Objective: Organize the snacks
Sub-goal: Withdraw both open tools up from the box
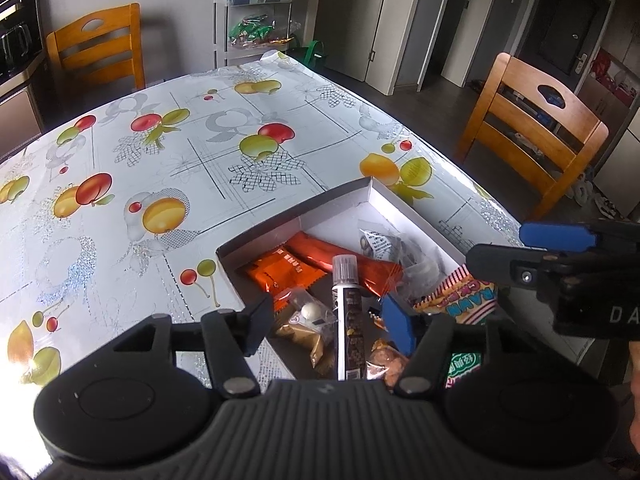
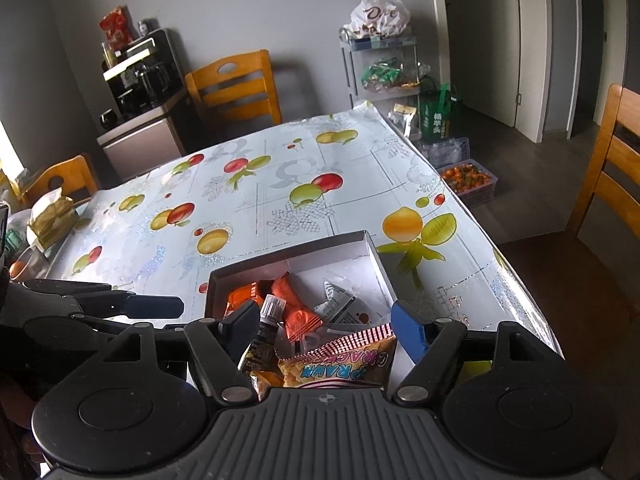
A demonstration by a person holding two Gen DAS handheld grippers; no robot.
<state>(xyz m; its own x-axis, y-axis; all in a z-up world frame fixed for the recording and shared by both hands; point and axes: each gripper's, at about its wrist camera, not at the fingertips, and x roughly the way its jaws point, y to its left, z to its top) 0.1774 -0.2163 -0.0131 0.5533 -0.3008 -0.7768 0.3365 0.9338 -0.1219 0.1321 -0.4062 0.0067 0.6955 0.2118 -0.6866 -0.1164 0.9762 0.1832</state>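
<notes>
A shallow white box (image 1: 400,208) (image 2: 376,256) lies on the fruit-print tablecloth (image 1: 160,152) near the table's right edge. It holds several snacks: orange wrappers (image 1: 280,268) (image 2: 296,312), a tube with a clear cap (image 1: 349,320) (image 2: 272,308), a prawn cracker bag (image 1: 468,300) (image 2: 340,364), a clear printed packet (image 1: 384,244) and a gold packet (image 1: 308,340). My left gripper (image 1: 326,324) (image 2: 120,296) hangs open over the box's near left part; the tube lies between its fingers, untouched. My right gripper (image 2: 324,330) (image 1: 528,252) is open above the cracker bag, not pressing it.
Wooden chairs stand at the far side (image 1: 100,48) (image 2: 236,84) and to the right (image 1: 536,128) (image 2: 616,168). A wire shelf cart (image 2: 380,68) with bagged snacks is behind the table. A crate of oranges (image 2: 468,176) sits on the floor. A tissue pack (image 2: 52,216) lies at the table's left.
</notes>
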